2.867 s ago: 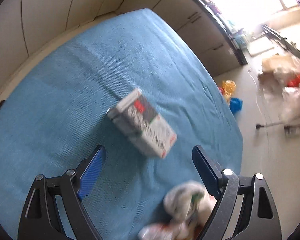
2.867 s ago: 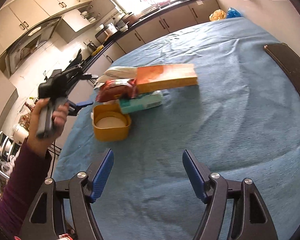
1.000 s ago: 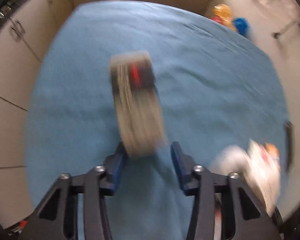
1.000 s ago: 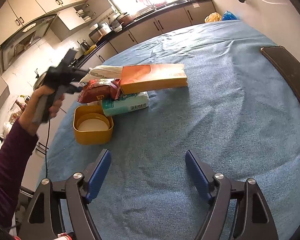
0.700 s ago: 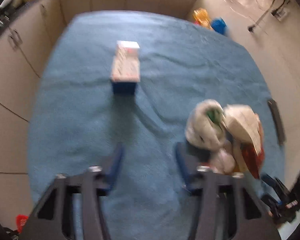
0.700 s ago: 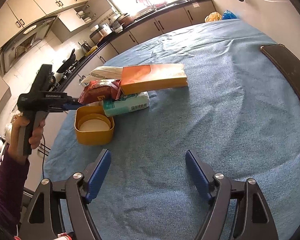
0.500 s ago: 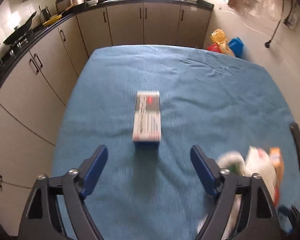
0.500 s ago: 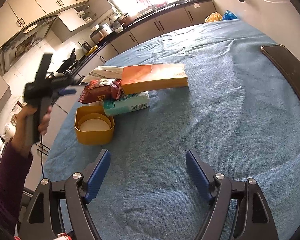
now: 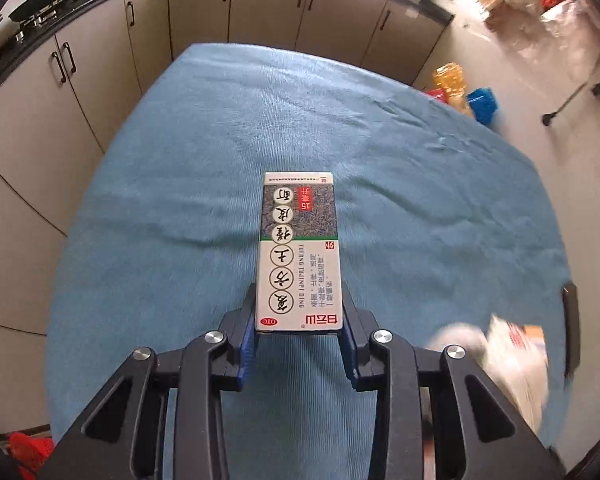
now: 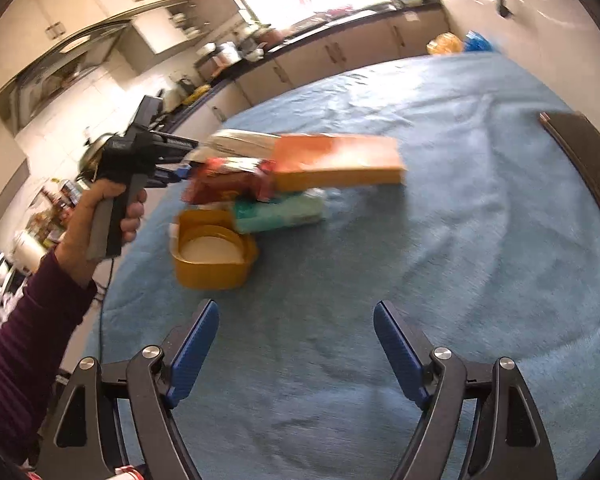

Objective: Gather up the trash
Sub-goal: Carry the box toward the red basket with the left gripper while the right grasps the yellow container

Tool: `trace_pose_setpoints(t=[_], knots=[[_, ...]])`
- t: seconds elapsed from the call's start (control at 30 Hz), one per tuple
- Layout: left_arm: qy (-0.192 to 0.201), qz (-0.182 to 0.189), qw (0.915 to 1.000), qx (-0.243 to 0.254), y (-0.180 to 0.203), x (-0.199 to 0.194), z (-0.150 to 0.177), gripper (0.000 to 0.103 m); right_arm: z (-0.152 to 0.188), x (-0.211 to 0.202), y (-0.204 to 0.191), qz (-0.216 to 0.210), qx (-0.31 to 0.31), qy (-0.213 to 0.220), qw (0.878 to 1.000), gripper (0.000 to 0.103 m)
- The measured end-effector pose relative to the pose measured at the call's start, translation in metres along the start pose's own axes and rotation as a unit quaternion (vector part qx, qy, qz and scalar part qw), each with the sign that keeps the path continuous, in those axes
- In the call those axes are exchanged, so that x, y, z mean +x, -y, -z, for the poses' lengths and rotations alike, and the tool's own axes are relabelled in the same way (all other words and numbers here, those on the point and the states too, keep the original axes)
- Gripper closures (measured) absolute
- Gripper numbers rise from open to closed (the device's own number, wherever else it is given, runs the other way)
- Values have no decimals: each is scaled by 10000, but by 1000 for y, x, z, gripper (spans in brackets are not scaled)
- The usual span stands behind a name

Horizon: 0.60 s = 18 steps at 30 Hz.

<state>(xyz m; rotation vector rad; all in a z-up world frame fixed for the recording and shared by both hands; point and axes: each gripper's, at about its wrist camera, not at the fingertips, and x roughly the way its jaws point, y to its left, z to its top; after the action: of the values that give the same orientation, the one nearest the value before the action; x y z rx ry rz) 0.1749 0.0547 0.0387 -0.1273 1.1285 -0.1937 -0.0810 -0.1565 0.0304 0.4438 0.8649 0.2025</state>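
Note:
My left gripper (image 9: pixel 299 312) is shut on a white and grey medicine box (image 9: pixel 299 252) with Chinese print, held by its near end above the blue tablecloth (image 9: pixel 180 220). In the right wrist view the left gripper (image 10: pixel 172 168) shows at the left, held in a hand beside a pile of trash: an orange box (image 10: pixel 336 160), a red wrapper (image 10: pixel 228 184), a green packet (image 10: pixel 280 212) and a yellow tub (image 10: pixel 214 256). My right gripper (image 10: pixel 296 344) is open and empty above the cloth, short of the pile.
A dark flat object (image 10: pixel 584 156) lies at the table's right edge. Kitchen cabinets (image 9: pixel 100 64) run behind the table. Coloured bags (image 9: pixel 460 92) lie on the floor beyond the far corner. The pile shows blurred at the lower right of the left wrist view (image 9: pixel 512 356).
My left gripper was open behind the box half a second ago; it has moved in and closed on the box's near end. The right gripper has shifted slightly and stays open.

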Motion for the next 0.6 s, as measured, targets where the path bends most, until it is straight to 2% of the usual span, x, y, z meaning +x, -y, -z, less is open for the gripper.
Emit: trace_pose_setpoints(t=[0.17,0.33,0.43,0.5,0.6], knots=[[273,103,9995,108,-7,-48,41,70,-17,7,-53,-98,-788,131,9968,20],[545,256,9981,158,-15,-95,90,70,-25,40,-107,322,-1900,103,9812,32],[731,249,9968,211,-20,-121,117,70,-26,66,-117,662,-2275,-81,9715,49],[913,229,9953,229,-24,-141,138,70,-23,78,-118,774,-2377,-225,9680,73],[1221,152,9921,226,-33,-170,167,70,-19,81,-118,647,-2306,-354,9702,83]])
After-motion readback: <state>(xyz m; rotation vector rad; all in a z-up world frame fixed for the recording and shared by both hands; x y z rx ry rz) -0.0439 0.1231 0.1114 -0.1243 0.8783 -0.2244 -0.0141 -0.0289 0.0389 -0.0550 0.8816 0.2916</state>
